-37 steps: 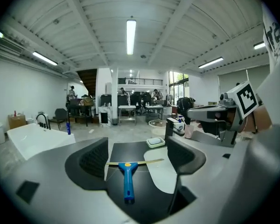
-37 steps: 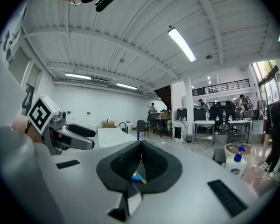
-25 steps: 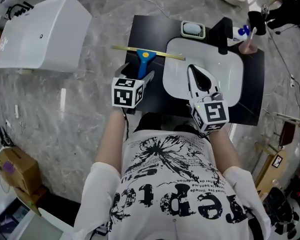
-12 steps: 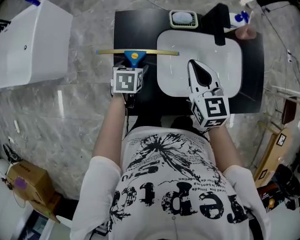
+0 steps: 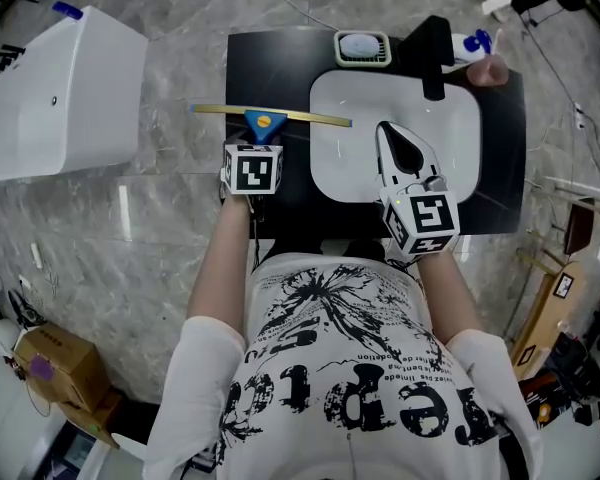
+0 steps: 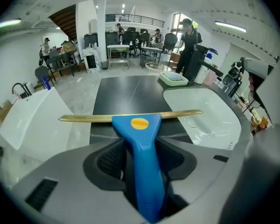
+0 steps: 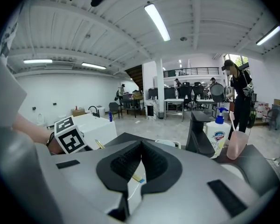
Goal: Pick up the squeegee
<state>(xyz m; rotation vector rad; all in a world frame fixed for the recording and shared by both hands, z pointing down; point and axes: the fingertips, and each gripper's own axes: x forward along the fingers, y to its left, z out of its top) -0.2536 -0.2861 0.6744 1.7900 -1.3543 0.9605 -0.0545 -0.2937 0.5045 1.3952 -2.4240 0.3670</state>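
the squeegee (image 5: 266, 121) lies flat on the black countertop (image 5: 280, 63), just left of the white sink basin (image 5: 450, 118), with its brass blade pointing away from you and its blue handle toward you. your left gripper (image 5: 259, 144) points steeply down at it, its jaws closing on the handle, pads against both sides. your right gripper (image 5: 384, 134) hovers over the basin, jaws together with nothing between them. a black faucet (image 5: 432, 53) stands at the basin's far edge.

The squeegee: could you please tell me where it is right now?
In the head view the squeegee lies left of the white sink on the black counter, its blue handle between the closing jaws of the left gripper.
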